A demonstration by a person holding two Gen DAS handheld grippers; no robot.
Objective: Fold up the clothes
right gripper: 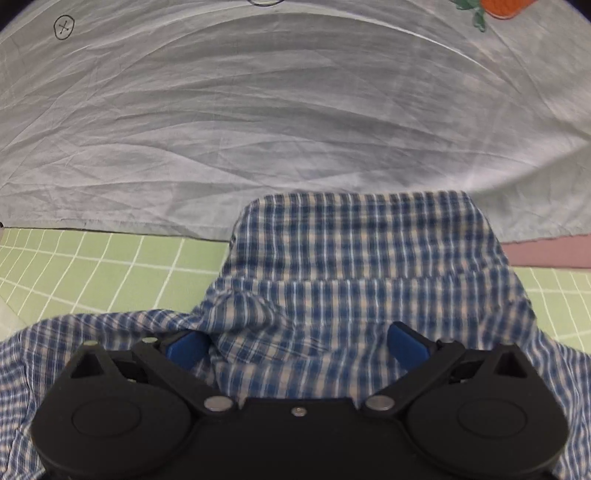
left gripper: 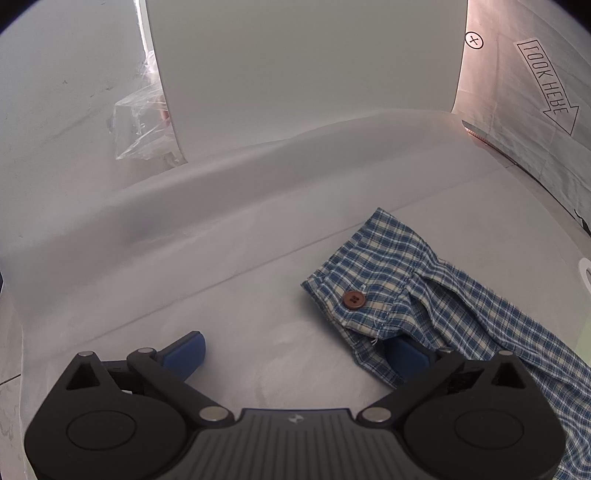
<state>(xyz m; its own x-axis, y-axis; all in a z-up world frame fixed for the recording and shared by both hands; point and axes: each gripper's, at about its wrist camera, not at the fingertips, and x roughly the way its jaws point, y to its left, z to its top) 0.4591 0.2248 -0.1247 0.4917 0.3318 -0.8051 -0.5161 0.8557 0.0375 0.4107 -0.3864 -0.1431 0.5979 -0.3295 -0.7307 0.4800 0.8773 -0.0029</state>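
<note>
Both the left gripper [left gripper: 295, 354] and right gripper [right gripper: 297, 341] gape wide, holding nothing, over a blue-and-white checked cotton shirt [right gripper: 354, 266], its buttoned cuff [left gripper: 369, 280] outstretched: folding looks barely begun

A printed arrow [left gripper: 546, 86] reading "LOOK HERE" stands on the grey cloth [left gripper: 535, 147]; circled "X" marks [left gripper: 474, 40] [right gripper: 64, 27] sit nearby.

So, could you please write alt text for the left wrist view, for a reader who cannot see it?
The open left claw hovers over a pale sheet, its right blue fingertip tucked at the edge of a blue plaid shirt cuff with a brown button. Behind stand a white panel and crumpled clear plastic.
</note>
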